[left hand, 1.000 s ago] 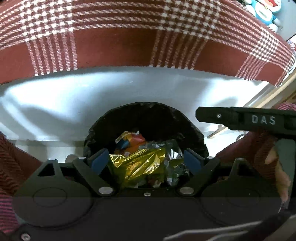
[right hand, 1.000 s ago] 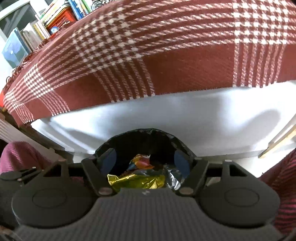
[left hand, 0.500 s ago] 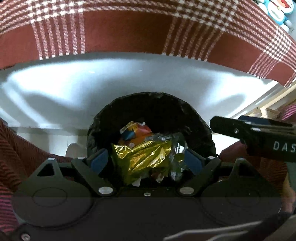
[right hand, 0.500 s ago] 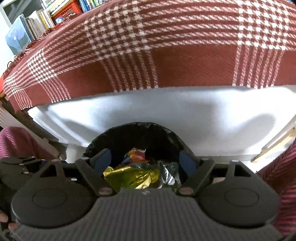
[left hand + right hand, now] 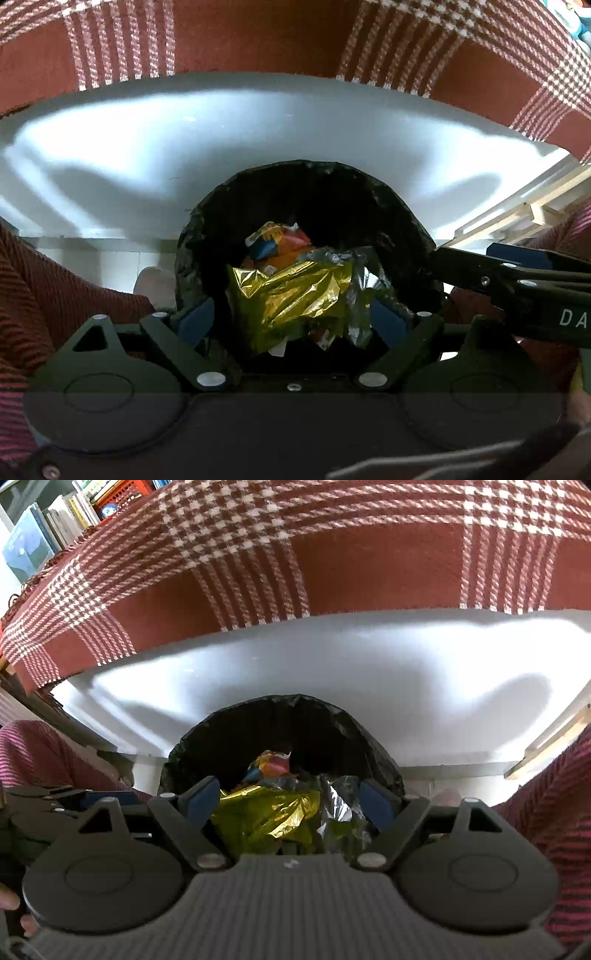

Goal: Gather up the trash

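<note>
Trash bin (image 5: 399,221) nearer than before, gold wrapper (image 5: 291,291) inside, both grippers spread

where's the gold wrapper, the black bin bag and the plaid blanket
gold wrapper (image 5: 291,295), left wrist view, middle of the crinkled foil
black bin bag (image 5: 325,184), left wrist view, far inner wall below the rim
plaid blanket (image 5: 332,561), right wrist view, plain red patch

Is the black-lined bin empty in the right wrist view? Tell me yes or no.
No: the bin holds a crumpled gold foil wrapper, silver foil and a colourful wrapper behind it.
</note>
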`<state>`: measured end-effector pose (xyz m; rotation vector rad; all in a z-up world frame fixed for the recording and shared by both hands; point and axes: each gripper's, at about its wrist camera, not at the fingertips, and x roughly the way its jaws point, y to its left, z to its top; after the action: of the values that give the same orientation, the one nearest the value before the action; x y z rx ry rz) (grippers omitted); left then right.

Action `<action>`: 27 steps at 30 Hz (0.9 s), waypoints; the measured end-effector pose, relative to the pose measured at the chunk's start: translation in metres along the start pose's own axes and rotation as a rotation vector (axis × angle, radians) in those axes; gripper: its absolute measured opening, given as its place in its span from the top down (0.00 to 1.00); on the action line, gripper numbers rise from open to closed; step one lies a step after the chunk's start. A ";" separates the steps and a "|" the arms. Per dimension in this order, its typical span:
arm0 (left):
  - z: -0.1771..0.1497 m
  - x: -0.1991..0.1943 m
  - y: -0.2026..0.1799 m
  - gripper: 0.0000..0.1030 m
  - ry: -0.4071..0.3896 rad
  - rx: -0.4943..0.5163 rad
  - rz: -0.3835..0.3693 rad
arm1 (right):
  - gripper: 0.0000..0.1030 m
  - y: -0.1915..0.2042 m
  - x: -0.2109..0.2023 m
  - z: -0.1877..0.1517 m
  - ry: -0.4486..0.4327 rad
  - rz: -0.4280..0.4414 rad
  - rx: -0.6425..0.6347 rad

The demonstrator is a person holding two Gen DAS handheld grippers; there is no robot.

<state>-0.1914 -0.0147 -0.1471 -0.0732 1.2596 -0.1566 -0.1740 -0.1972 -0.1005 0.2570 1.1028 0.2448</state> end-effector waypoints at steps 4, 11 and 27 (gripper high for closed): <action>-0.001 0.002 0.000 0.12 0.010 -0.003 -0.001 | 0.13 -0.002 0.001 -0.002 0.004 0.000 0.009; -0.002 0.005 0.000 0.13 0.019 -0.007 0.003 | 0.12 -0.002 0.003 -0.004 0.009 0.001 0.018; -0.003 0.006 0.000 0.13 0.021 -0.008 0.017 | 0.10 -0.002 0.004 -0.004 0.011 0.003 0.015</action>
<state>-0.1927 -0.0157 -0.1535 -0.0680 1.2816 -0.1383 -0.1758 -0.1974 -0.1060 0.2707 1.1155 0.2405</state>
